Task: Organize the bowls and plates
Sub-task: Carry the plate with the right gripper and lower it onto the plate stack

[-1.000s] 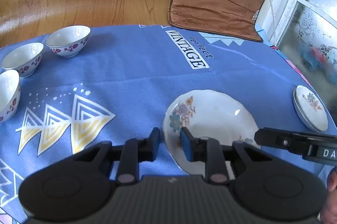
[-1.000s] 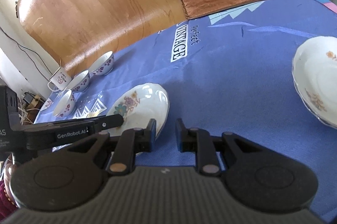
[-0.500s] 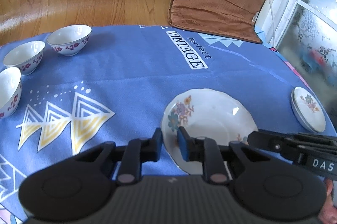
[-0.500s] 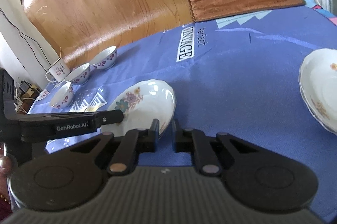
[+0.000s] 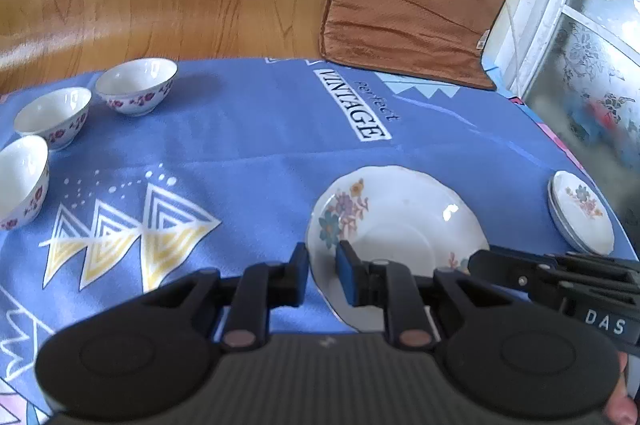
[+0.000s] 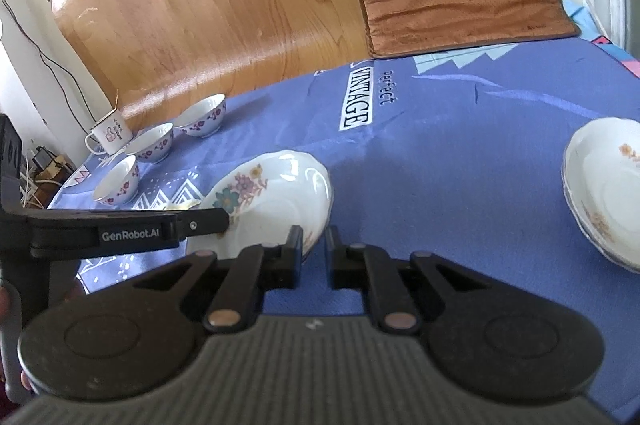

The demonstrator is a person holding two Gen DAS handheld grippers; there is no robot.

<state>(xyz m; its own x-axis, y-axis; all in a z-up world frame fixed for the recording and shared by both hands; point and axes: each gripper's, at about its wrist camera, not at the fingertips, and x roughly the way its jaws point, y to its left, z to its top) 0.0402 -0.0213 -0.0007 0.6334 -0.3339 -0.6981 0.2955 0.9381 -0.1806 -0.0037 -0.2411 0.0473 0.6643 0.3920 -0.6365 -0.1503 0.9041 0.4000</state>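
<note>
Centrally, glossy scalloped floral plate (image 5: 400, 221) on woven blue cloth (image 5: 248, 145)

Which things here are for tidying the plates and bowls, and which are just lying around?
For the job:
- flowered plate gripped at its rim by both, left hand-held gripper and right hand-held gripper
- plate stack
- three small bowls

Just lying about:
- mug
- brown cushion
- blue cloth

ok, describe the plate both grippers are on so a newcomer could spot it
On the blue tablecloth, below the white VINTAGE label, lies a scalloped white plate with a flower spray. Unlike the plate stack at the right edge, it lies alone, both grippers' fingers at its rim.
</note>
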